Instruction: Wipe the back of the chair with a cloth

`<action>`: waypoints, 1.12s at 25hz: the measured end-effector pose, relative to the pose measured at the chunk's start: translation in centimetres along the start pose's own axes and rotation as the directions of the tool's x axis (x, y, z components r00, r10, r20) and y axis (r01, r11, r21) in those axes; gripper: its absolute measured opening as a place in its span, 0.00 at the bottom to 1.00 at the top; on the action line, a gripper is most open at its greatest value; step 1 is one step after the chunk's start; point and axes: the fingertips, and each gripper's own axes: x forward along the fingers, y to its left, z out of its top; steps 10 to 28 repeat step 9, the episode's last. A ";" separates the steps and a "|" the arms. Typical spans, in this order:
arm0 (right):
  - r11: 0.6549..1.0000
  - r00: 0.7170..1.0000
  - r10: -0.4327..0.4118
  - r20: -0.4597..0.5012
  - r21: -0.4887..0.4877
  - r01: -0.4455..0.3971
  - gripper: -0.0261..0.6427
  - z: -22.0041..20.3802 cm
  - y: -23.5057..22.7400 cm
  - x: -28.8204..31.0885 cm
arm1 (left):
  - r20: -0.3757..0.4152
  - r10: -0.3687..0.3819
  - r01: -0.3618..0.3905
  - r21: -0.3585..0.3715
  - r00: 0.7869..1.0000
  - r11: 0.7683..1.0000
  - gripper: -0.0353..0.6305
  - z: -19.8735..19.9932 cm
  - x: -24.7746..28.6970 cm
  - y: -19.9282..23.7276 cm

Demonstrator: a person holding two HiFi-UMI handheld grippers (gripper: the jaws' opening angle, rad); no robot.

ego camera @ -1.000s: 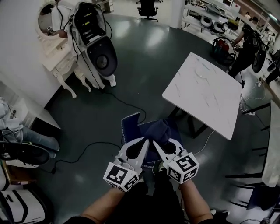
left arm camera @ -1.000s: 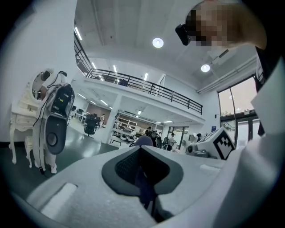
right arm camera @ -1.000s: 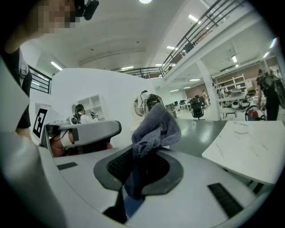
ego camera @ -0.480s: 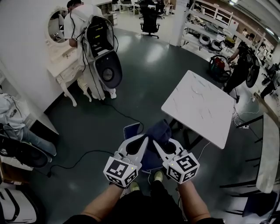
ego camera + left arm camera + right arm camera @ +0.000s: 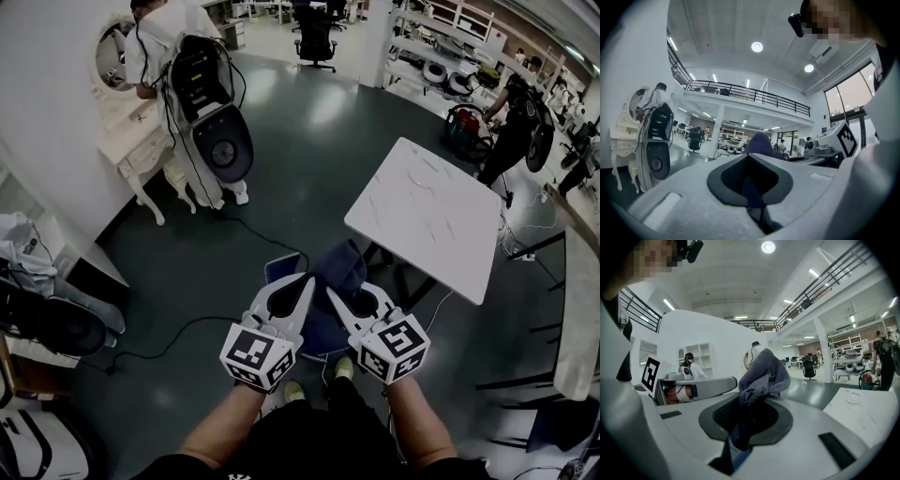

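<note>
Over a blue chair, two grippers pinch one dark cloth

At the far left of the head view, a person stands at a white dressing table. Low in the middle, the left gripper is clamped tight on one end of a dark blue cloth. Its own view shows a strip of blue fabric caught between the closed jaws. The cloth bunches up between the two tools, held in the air just above the blue chair. It does not appear to be lying on the chair's back. Just to the right, the right gripper is also clenched on the cloth, and a thick fold rises past its tips. Further right stands a white marble-look table.

The cloth looks soft, light and floppy. It would probably drape over the chair back easily and could slip from a thin pinch, so a gathered fold seems the safest place to hold it. Count: one cloth, one chair, two grippers, one table.
</note>
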 end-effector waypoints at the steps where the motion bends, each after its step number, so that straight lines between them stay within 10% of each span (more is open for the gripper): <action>1: 1.000 1.000 -0.002 -0.002 -0.001 0.002 0.14 -0.1 -0.1 -0.1 | -0.001 0.001 -0.001 0.000 1.000 1.000 0.06 -0.1 0.1 -0.1; 28: 0.999 1.000 -0.014 0.019 -0.041 0.015 0.14 1.7 -1.6 0.2 | 0.037 -0.007 0.006 0.023 0.999 1.000 0.06 1.3 1.6 0.3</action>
